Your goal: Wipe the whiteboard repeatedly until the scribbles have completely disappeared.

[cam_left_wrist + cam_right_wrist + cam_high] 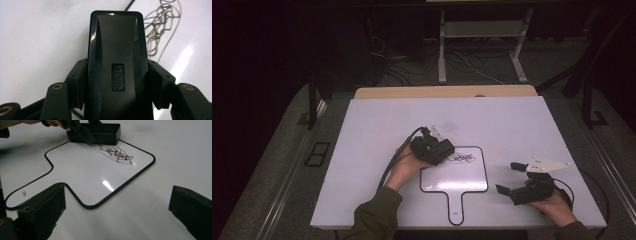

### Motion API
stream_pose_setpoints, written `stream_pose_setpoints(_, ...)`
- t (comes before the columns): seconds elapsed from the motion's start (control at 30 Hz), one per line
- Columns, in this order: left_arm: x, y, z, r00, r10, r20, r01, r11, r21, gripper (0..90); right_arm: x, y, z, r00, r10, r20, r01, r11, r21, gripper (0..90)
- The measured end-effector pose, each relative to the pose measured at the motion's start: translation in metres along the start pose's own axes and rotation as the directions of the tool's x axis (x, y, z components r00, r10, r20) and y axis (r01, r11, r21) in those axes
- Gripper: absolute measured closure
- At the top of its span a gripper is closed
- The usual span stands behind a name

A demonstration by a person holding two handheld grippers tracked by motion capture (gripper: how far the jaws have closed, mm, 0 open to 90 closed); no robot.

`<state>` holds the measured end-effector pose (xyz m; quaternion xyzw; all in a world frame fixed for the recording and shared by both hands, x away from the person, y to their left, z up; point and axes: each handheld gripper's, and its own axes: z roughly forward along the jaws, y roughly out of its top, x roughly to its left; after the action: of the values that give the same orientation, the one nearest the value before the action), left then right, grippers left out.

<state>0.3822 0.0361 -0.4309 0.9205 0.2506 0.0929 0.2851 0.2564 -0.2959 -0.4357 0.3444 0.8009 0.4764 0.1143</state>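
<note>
Black eraser (117, 70), block-shaped, "deli" embossed on its back, sits clamped between the jaws of the left gripper (435, 148); the jaw pads press on both long sides, seen plainly in the left gripper view. In the right gripper view the eraser (100, 132) rests flat at the far edge of a small paddle-shaped whiteboard (82, 172), just beside the dark scribble (115, 152) drawn near the board's upper part. The scribble (160, 27) also shows past the eraser's front end in the left gripper view, thin looping lines on the white surface. High view: whiteboard (462, 182) lies on the white table (377, 125), black-rimmed, handle pointing toward the person, scribble (459, 159) at its top edge next to the left gripper. Left hand (404, 167) wraps the gripper body from below, cable trailing back along the sleeve. Right gripper (509, 177) lies well apart, to the right of the board, jaws spread wide with nothing between them; right gripper view confirms bare table between the two black jaws. Right hand (554, 202) holds it low near the table's near edge. Floor beyond the table shows cables and a metal stand frame.
</note>
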Motion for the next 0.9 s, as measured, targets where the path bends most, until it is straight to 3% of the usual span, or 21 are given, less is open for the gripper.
stream_pose_setpoints(0.3,-0.007,0.003,0.002,0.9994,0.025,0.024,-0.025,0.9997,0.0,39.0,0.0,0.0,0.0,1.0,0.0,0.001,0.0,1.0,-0.001,0.0)
stream_pose_setpoints(0.77,0.016,-0.008,-0.006,0.9989,-0.028,-0.037,0.029,0.9995,0.013,39.0,0.0,0.0,0.0,1.0,0.0,0.0,0.0,1.0,0.001,0.0)
stream_pose_setpoints(0.9,0.013,-0.006,-0.005,0.999,-0.028,-0.035,0.029,0.9995,0.012,39.0,0.0,0.0,0.0,1.0,0.001,0.0,-0.001,1.0,0.001,0.0)
